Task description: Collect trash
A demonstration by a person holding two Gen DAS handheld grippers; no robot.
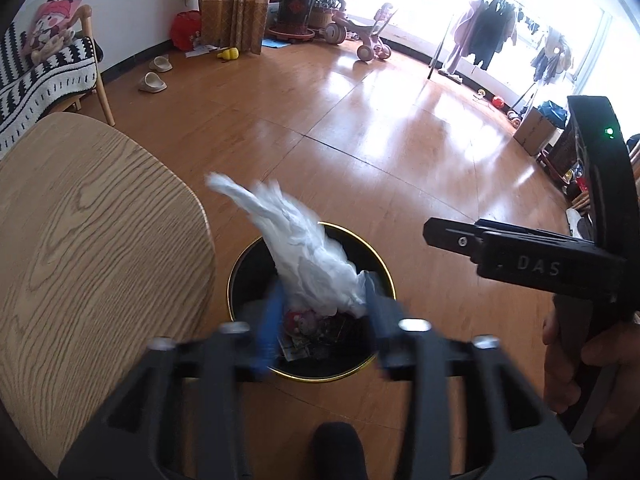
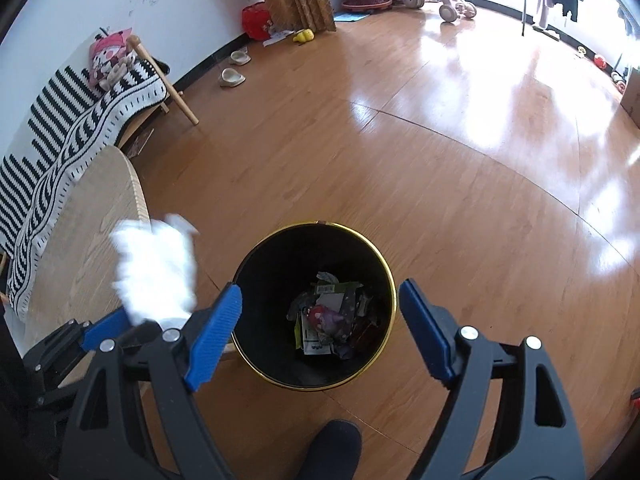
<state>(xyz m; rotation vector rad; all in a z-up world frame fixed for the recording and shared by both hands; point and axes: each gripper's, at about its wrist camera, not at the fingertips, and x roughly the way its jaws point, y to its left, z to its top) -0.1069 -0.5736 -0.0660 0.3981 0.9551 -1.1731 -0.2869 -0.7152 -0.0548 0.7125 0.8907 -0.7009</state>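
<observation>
Bin (image 2: pixel 280 248) on floor (image 2: pixel 440 160) right of table (image 1: pixel 80 220); wrappers (image 2: pixel 332 320) in bin; tissue (image 1: pixel 304 252) above bin's rim

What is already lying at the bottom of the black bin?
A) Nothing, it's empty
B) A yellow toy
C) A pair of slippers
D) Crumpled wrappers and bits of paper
D: looking down from the right wrist, the black bin with the gold rim holds a heap of crumpled wrappers at its bottom.

Glossy wood floor (image 2: pixel 400 152), black gold-rimmed bin (image 2: pixel 256 256) standing on it, slippers (image 2: pixel 232 77) near wall
</observation>
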